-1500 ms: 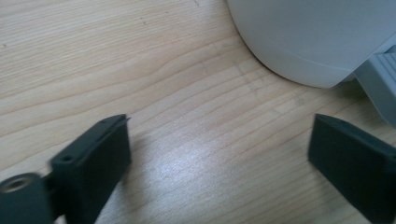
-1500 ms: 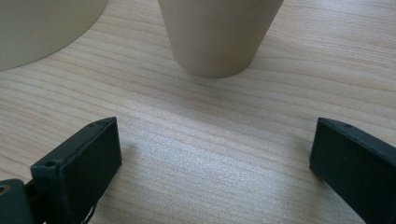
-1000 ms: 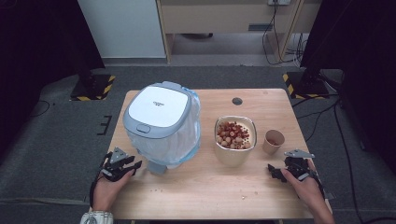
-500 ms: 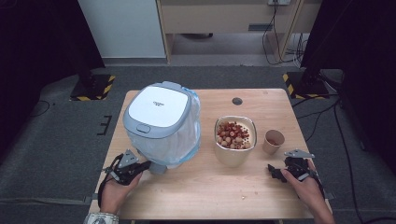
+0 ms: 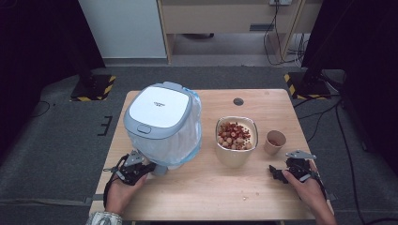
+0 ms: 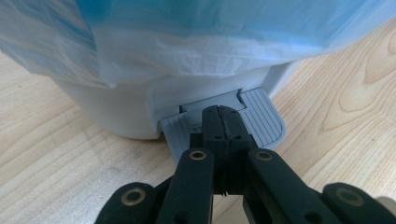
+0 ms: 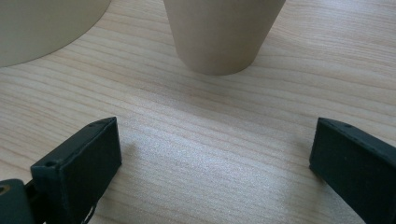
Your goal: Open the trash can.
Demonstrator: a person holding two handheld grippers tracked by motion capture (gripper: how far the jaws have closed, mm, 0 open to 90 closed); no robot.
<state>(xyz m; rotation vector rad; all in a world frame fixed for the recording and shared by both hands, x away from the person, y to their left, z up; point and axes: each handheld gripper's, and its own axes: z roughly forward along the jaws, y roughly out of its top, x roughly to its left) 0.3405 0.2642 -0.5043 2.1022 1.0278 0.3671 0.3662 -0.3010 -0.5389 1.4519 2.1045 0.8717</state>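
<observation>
Room: dark grey floor, black stands with hazard-striped feet at both far corners, pale cabinet behind.

Table (image 5: 206, 197): light wood, crumbs near the front edge.

Bin (image 5: 162, 124): white pedal bin, blue-grey lid down, clear liner folded over the rim, on the left half. Largest item.

Bowl (image 5: 236, 140): cream, full of reddish-brown nuts or fruit, centre right, just beside the bin.

Cup (image 5: 274, 142): small paper cup, right of the bowl, apart from it.

Pedal (image 6: 261, 123): grey ribbed tab at the bin's foot, facing me. Its long side runs across my left jaws' line of reach; it sits directly under and ahead of their tips.

My left gripper (image 6: 219, 114): jaws pressed together, nothing between them, tips over the middle of the pedal. I cannot tell whether they bear on it yet. This hand is the nearer one by far. My judgement: the next move is a push down on the pedal to raise the lid.

My right gripper (image 7: 212, 154): jaws spread wide, empty, low over bare wood, cup base straight ahead.
</observation>
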